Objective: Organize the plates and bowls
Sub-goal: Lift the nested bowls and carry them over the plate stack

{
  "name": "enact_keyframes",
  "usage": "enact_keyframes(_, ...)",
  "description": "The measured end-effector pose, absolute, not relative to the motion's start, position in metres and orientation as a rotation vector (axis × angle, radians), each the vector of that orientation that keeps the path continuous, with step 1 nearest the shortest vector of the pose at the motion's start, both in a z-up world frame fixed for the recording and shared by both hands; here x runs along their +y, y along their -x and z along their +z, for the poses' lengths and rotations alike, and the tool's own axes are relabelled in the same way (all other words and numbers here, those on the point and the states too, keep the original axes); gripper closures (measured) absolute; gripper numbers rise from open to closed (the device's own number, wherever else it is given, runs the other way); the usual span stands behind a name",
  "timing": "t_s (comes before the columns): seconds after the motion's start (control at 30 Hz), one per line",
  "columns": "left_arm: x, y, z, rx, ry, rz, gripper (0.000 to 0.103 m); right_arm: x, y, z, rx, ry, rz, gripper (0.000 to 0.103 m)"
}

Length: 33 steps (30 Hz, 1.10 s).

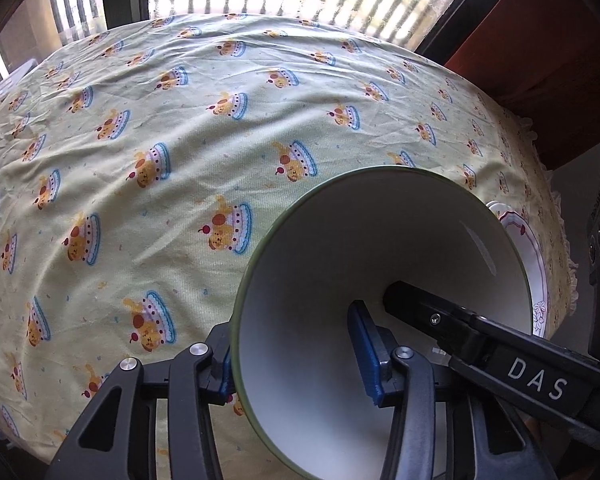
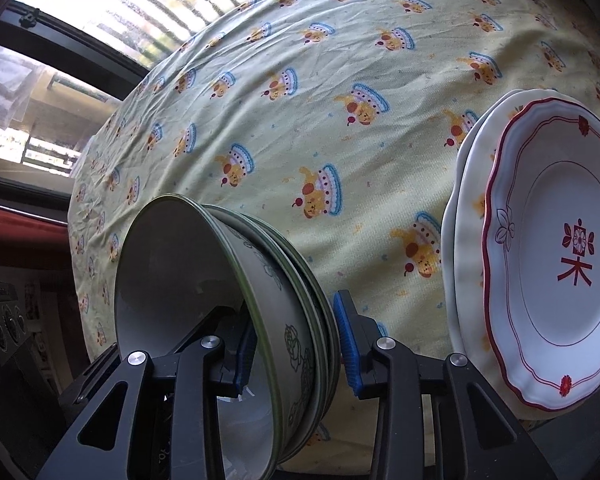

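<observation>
Your left gripper (image 1: 300,354) clamps the bowl stack (image 1: 320,264) wall, lower centre. Your right gripper (image 2: 296,346) pinches its opposite rims, both angled steeply down.

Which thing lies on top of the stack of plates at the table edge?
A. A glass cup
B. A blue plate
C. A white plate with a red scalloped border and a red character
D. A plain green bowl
C: the top plate is white, with a red wavy rim line and a red character at its centre.

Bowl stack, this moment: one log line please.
left gripper: on bowl stack rim | right gripper: on opposite rim | plates: stacked beside | tablecloth
</observation>
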<state>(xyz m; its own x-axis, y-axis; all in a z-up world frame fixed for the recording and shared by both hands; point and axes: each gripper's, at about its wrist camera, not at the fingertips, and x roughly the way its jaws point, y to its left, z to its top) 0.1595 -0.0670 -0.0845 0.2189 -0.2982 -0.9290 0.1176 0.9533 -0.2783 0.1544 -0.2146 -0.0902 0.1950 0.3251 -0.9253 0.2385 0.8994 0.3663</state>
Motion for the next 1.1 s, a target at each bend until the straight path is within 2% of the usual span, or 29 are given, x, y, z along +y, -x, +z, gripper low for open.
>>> enact_keyframes(0.6,-0.063,-0.15,-0.045,1.267,0.103,-0.399,0.058,-0.2,-0.139,-0.046,1.339,-0.461,-0.025,0.064)
enact_keyframes(1.1,-0.127,-0.142,-0.02,1.182,0.083,-0.316,0.058,-0.251,-0.142,-0.023,1.277,-0.326,0.119,0.064)
